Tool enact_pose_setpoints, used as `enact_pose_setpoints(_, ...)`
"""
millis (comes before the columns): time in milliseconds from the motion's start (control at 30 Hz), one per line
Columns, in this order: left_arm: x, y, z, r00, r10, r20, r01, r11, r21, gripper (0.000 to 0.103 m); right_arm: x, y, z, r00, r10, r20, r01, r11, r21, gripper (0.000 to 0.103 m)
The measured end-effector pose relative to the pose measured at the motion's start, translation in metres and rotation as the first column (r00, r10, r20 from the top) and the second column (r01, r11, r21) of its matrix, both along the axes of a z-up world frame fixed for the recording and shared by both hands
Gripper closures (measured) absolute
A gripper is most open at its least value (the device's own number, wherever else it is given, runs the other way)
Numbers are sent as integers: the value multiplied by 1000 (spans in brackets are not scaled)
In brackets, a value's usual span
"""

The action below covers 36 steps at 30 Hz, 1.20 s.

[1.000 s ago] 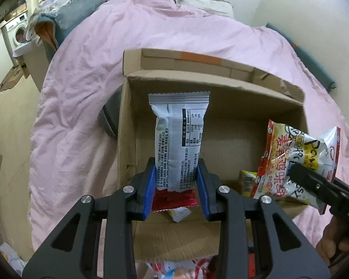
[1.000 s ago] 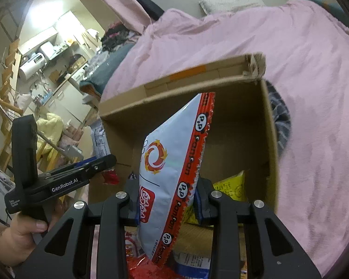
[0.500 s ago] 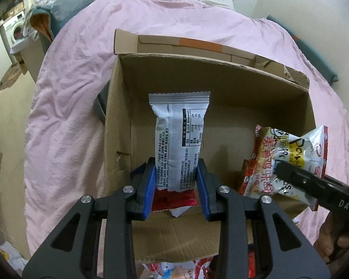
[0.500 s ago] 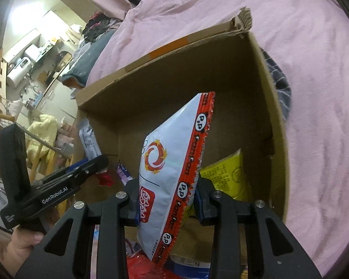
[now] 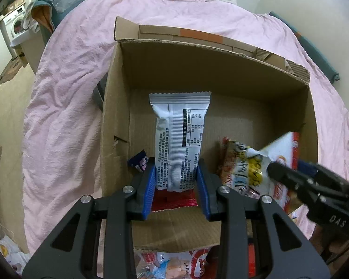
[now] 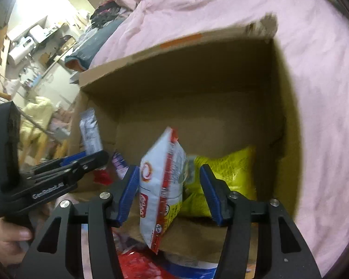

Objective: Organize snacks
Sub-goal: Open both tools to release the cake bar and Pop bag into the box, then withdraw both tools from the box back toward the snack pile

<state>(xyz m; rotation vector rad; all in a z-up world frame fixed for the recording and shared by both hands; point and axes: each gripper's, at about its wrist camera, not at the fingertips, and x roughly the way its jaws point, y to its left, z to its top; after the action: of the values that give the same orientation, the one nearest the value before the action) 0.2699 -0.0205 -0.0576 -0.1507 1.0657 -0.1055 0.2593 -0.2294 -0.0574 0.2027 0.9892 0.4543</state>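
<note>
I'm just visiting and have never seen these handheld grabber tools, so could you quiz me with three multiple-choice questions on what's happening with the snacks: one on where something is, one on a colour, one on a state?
1. Where does the yellow packet lie?
A. On the bedspread
B. Inside the cardboard box
C. On the floor

2. What colour are the pads on the fingers?
A. Blue
B. Green
C. White

3. How does the left gripper stand?
A. Wide open, nothing in it
B. Shut on the silver packet
C. Out of view

Answers: 1 B, box walls surround it; 2 A, blue strips line both; 3 B, pads press its sides.
</note>
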Motion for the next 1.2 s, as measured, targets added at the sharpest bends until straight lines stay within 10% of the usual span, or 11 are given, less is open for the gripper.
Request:
enact_pose_setpoints(200, -5, -2, 10, 999, -3, 46, 2, 1000, 21, 47, -7, -7, 22, 984, -84, 156, 106, 985, -137, 35)
enact_pose_setpoints(367, -9, -3, 20, 996, -7, 89, 3, 999, 48, 32, -6, -16, 25, 983, -107, 148, 120, 990, -78, 28)
enact_pose_setpoints(1200, -40, 7, 48, 984, -3, 177, -18, 993, 114, 31, -32, -27, 45, 981, -133, 138, 138, 990, -30, 28)
